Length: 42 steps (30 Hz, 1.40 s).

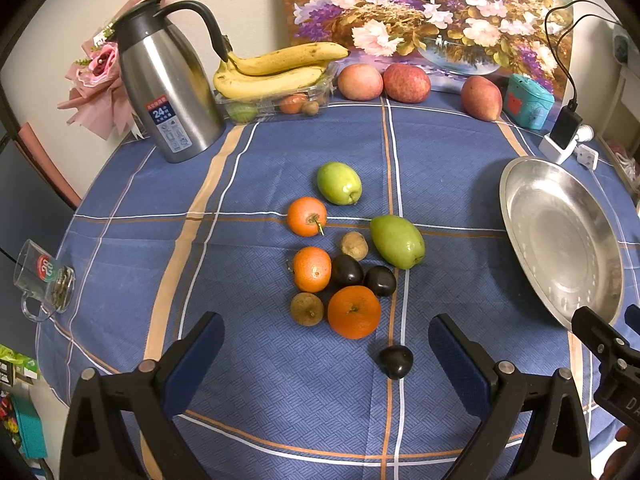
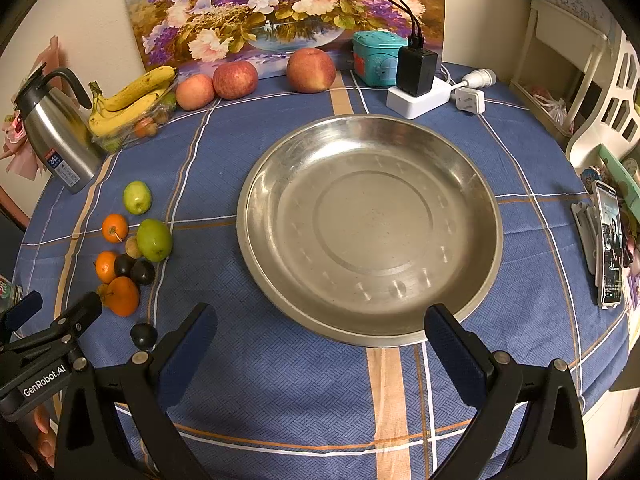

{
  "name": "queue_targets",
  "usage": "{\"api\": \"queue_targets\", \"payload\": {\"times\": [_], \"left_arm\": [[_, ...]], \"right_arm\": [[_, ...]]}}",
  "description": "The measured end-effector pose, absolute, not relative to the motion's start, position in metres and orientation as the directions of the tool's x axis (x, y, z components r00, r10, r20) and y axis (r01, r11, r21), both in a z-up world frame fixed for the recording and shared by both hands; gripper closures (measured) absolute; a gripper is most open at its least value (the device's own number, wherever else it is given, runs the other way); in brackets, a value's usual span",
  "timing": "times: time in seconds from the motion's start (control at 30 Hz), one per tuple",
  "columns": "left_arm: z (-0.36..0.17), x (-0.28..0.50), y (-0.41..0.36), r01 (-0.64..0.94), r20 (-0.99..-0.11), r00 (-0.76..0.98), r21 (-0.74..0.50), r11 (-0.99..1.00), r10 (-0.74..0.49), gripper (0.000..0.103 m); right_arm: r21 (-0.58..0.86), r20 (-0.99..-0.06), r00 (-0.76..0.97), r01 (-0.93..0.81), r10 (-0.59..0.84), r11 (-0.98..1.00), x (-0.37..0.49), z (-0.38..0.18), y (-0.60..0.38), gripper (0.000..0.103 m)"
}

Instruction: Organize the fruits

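1. Judging by how things lie, the sorting has not begun: the steel plate [image 2: 472, 184] holds nothing, and every loose fruit sits on the bench [image 1: 240, 380] outside it.
2. Fruit still to move forms a tight cluster on the blue cloth, well to the left of the plate: three oranges, the nearest and largest being the front orange [image 1: 354, 312], two green fruits, the bigger one [image 1: 397, 242] on the plate side, two dark plums touching one another, and two small brown fruits.
3. One dark plum [image 1: 396, 361] lies apart from the cluster, nearest the left claw [image 1: 326, 354], between its fingers in that camera's view.
4. The left claw is spread wide and holds nothing; it hovers short of the fruit.
5. The right claw [image 2: 320, 344] is likewise wide and empty, poised at the near rim of the plate.
6. At the far edge stand bananas [image 1: 276, 70] on a clear tray and three apples [image 1: 360, 82]; whether these belong to the job I cannot tell.
7. What remains, then, looks like the whole task, the lone plum being the handiest first pick.
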<state>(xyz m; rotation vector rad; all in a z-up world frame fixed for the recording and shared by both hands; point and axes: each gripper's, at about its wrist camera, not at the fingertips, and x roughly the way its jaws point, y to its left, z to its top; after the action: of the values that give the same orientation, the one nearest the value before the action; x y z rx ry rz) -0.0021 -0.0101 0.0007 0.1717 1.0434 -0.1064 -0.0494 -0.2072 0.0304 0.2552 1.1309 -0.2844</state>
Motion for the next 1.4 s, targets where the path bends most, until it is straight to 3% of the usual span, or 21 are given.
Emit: {"api": "queue_targets", "payload": {"times": [1.4], "left_arm": [[0.0005,-0.0034,-0.0118,0.171,-0.869,0.495,0.089,0.981,-0.008,0.0]], "right_arm": [[0.043,-0.915,0.39,0.338,-0.098,0.94,-0.05,0.0264,-0.2056,0.0]]}}
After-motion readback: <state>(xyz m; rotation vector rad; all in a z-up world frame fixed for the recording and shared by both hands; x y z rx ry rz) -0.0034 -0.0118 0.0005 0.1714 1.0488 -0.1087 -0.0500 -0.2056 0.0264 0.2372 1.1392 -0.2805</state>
